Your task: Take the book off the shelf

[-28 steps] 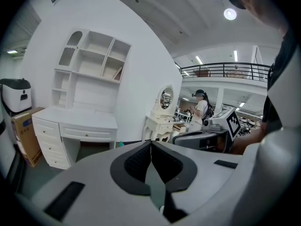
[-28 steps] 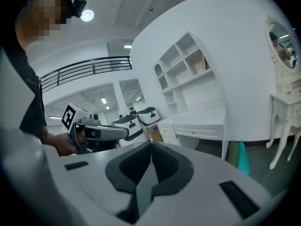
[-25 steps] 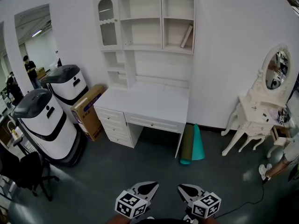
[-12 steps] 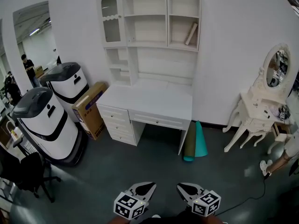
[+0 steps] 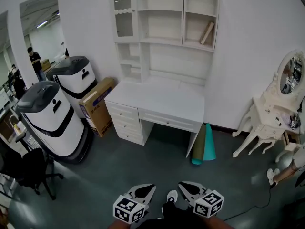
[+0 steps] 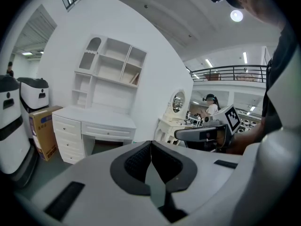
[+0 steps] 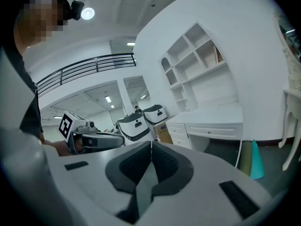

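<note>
Leaning tilted, the book (image 5: 207,32) sits in the shelf (image 5: 183,14), right column, second compartment.

The shelf (image 5: 164,40) is white, the book (image 5: 207,33) seemingly tan.

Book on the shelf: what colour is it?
The book is light tan; head view shows it best.

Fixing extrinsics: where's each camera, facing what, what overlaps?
Head view: on the person's head, facing steeply down at the white desk with open-shelf hutch; left gripper, right gripper at bottom.
Left gripper view: on the left gripper, along shut jaws toward the desk; right gripper, person's torso at right.
Right gripper view: on the right gripper, along shut jaws at the desk; left gripper at left.
Shared: the desk and tan book leaning on its top-right shelf.
</note>
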{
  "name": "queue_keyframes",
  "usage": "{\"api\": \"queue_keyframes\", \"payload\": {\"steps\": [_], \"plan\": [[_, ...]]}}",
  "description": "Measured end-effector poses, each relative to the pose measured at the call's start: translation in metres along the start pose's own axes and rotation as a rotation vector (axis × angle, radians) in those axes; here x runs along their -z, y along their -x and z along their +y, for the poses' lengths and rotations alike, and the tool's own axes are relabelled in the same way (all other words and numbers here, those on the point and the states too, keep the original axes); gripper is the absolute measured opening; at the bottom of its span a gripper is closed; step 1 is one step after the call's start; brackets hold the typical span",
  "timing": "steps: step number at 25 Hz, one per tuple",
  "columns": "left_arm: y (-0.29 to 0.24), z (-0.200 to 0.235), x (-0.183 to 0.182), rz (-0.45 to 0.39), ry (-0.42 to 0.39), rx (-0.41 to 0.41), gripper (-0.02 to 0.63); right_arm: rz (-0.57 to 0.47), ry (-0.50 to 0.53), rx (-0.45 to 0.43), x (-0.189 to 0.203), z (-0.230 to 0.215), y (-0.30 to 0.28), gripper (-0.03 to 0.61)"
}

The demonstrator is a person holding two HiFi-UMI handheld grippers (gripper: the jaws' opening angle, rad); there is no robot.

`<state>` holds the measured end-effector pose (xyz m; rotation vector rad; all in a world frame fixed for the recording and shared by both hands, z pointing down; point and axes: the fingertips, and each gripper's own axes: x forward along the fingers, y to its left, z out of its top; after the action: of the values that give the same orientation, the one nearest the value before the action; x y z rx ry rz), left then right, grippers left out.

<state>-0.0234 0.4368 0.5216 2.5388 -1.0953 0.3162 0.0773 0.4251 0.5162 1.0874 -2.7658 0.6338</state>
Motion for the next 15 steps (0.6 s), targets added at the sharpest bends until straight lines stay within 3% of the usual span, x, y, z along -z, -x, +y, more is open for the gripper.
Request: {"api": "queue_keyframes", "payload": {"steps": [10, 15], "plan": [[-0.017, 0.039, 0.004, 0.033, -0.004, -0.044, 0.011, -0.033, -0.044, -0.024, -0.014, -0.033, -0.051, 0.031], [-0.049, 0.068, -0.015, 0.049, -0.003, -0.04, 0.011, -0.046, -0.063, -0.021, -0.032, -0.066, -0.077, 0.031]]}}
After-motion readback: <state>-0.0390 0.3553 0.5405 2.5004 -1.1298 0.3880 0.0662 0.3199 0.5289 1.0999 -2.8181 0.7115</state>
